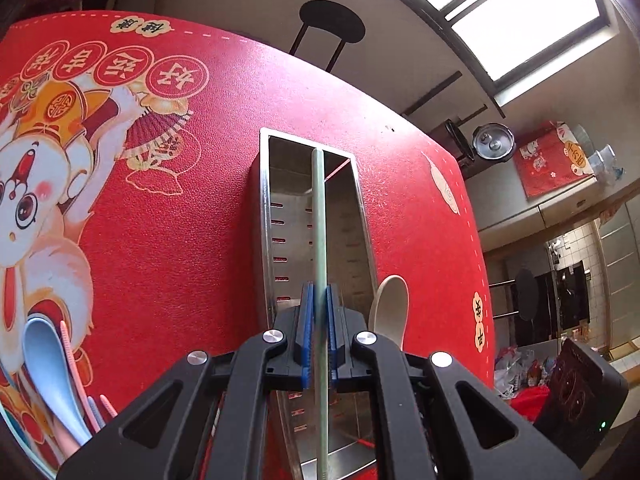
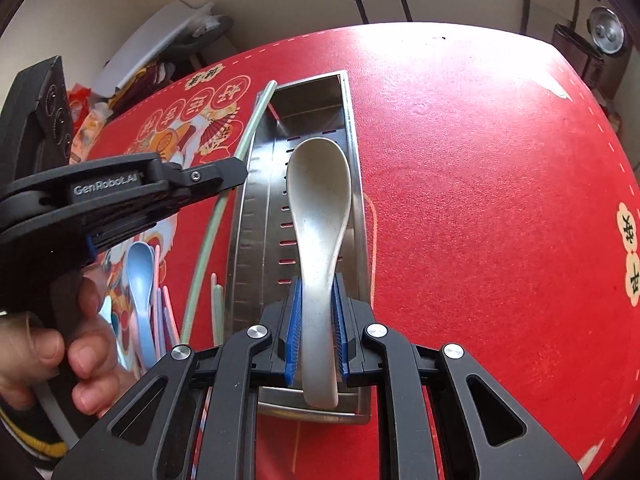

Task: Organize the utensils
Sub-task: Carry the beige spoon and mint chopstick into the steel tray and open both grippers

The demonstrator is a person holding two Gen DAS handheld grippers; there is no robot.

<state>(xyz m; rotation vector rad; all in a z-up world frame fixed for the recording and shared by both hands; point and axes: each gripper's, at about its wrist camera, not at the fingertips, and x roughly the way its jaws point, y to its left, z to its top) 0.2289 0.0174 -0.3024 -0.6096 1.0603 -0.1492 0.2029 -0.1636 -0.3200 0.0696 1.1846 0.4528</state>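
Green chopstick (image 1: pixel 320 216) in left claw (image 1: pixel 320 320)

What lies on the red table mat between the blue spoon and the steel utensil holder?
In the right wrist view, between the blue spoon and the steel utensil holder lie pink sticks and a short green stick.

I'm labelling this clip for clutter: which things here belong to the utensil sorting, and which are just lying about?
Job: green chopstick in left tongs; white spoon in right tongs; steel holder; blue spoon.
Lying about: black stool; pressure cooker.
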